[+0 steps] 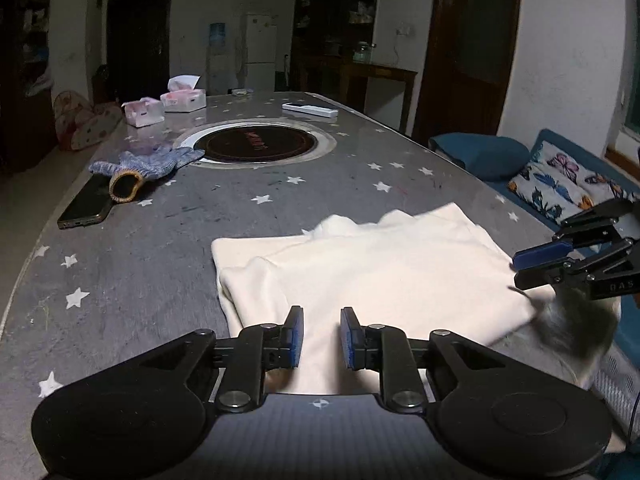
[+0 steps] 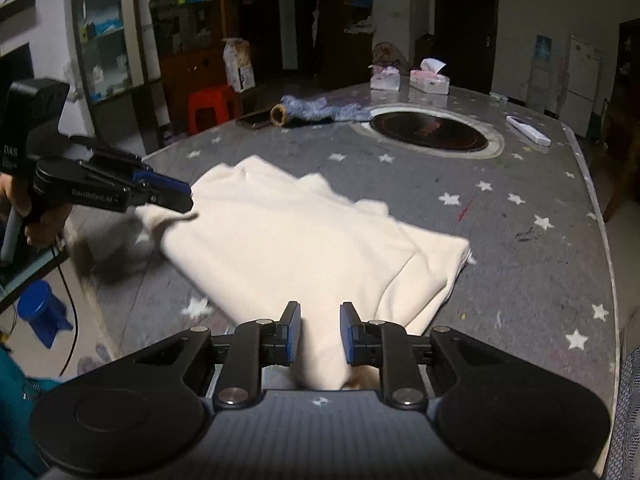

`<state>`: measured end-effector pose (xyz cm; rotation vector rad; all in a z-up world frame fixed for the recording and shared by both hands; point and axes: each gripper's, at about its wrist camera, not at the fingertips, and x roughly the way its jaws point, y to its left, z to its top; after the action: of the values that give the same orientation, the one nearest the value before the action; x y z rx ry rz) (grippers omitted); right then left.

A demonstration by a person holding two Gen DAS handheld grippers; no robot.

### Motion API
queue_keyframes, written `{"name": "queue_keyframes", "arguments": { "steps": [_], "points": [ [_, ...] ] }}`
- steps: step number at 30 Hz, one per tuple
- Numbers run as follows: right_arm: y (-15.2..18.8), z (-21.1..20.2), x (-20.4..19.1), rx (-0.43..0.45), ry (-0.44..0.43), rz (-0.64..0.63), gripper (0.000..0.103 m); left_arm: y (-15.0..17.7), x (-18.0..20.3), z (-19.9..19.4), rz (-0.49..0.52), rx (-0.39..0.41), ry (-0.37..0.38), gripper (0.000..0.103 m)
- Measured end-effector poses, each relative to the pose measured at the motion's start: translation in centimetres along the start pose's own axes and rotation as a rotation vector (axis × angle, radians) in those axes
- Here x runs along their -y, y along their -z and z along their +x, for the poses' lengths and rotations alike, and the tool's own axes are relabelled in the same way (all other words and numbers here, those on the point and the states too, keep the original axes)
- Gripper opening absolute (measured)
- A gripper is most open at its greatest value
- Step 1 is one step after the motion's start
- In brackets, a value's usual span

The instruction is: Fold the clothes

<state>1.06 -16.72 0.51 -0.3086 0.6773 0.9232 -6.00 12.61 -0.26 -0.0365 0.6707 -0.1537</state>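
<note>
Far off to the left of the left claw (image 1: pixel 321 338) a dark phone (image 1: pixel 86 204) lies at the edge of the star-printed table (image 1: pixel 140 264). A blue knitted glove (image 1: pixel 148 164) lies across the phone's far end. Beyond them sit two tissue packs (image 1: pixel 144 112). Straight ahead of the claw is a round inset cooktop (image 1: pixel 258 144), with a white remote (image 1: pixel 310 110) past it.

The cream garment (image 1: pixel 380 264) lies folded and flat directly under and in front of this claw. Nothing rests on top of it. The claw's pads are narrowly parted over the near hem and do not visibly pinch it.

A blurred grey-brown furry shape (image 1: pixel 576 320) crowds the garment's right corner, just below the right claw (image 2: pixel 320 334). That claw is clenched on the garment's near edge, which bunches up between its pads. Off the table's right side lies a butterfly cushion (image 1: pixel 560 184).
</note>
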Motion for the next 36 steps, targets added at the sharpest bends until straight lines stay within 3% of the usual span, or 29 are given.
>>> {"name": "queue_keyframes", "arguments": {
  "steps": [9,16,25,30,36],
  "points": [
    [-0.6,2.3,2.7,-0.036,0.024,0.079,0.020,-0.8,-1.7,1.4,-0.045,-0.026,-0.011,0.025],
    [-3.0,3.6,3.3,0.010,0.024,0.062,0.020,-3.3,-1.1,2.8,-0.018,0.009,0.007,0.025],
    [-3.8,7.6,4.5,-0.024,0.034,0.100,0.019,-3.6,-2.5,5.7,-0.030,-0.053,-0.029,0.024],
    [-4.5,7.1,3.9,0.009,0.040,0.083,0.020,-4.6,-1.1,5.5,-0.004,-0.011,0.017,0.024],
    [-4.9,8.5,3.4,-0.002,0.038,0.089,0.019,-4.4,0.0,8.2,0.032,-0.057,0.007,0.026]
  ]
}}
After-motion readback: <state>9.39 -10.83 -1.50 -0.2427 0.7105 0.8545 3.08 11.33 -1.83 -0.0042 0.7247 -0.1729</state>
